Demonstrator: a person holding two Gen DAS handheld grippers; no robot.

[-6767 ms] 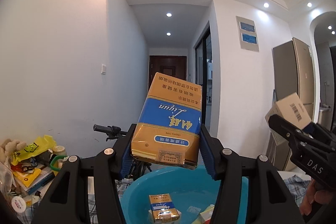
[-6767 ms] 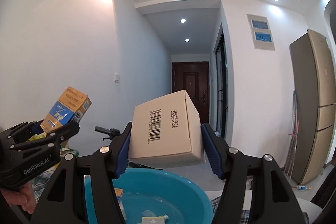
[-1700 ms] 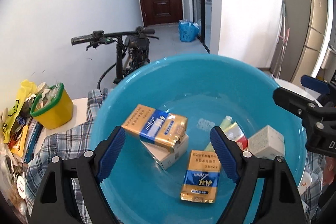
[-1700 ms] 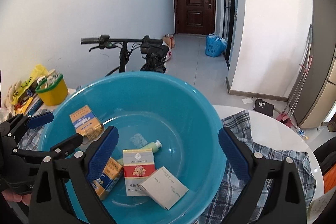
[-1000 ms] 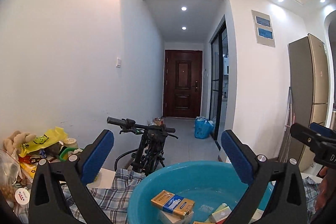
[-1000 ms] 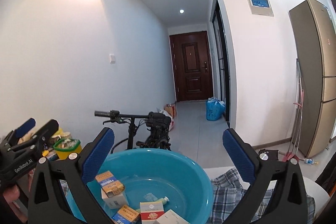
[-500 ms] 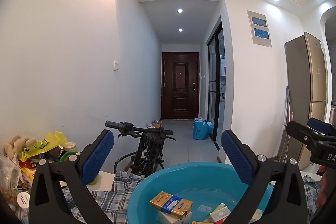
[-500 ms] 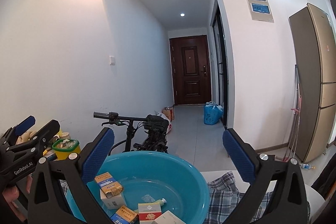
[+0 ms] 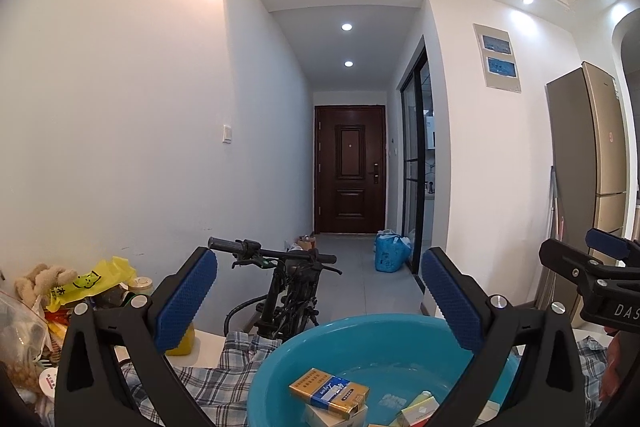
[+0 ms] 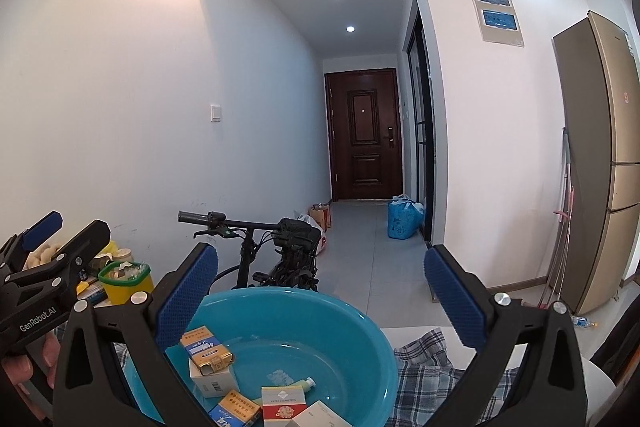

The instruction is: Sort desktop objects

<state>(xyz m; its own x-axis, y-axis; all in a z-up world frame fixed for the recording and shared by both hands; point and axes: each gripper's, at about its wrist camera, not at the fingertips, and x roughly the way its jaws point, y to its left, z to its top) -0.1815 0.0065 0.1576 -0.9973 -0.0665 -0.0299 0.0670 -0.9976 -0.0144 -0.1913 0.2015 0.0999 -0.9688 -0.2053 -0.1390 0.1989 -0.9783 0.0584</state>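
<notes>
Plaid cloth (image 10: 424, 359) covers the bench, and right up front both tools hang high with nothing between their pads: the left gripper (image 9: 318, 301) is spread wide and empty, the right gripper (image 10: 320, 297) just as wide, just as empty. Below them sits the blue basin (image 10: 360, 323), holding a gold-and-blue cigarette pack (image 10: 204, 347) propped on a white box (image 10: 214, 381), a second gold pack (image 10: 236, 411), a red-and-white pack (image 10: 284, 405) and a small tube (image 10: 304, 383). Off to the left, more clutter waits: a yellow tub (image 10: 128, 283), a yellow bag (image 9: 92, 281). Beyond, a bicycle (image 9: 288, 291), then the hallway door (image 9: 350, 171). Best play now, I reckon: pick one item from that pile, drop level over it, close squarely on its flat sides.
</notes>
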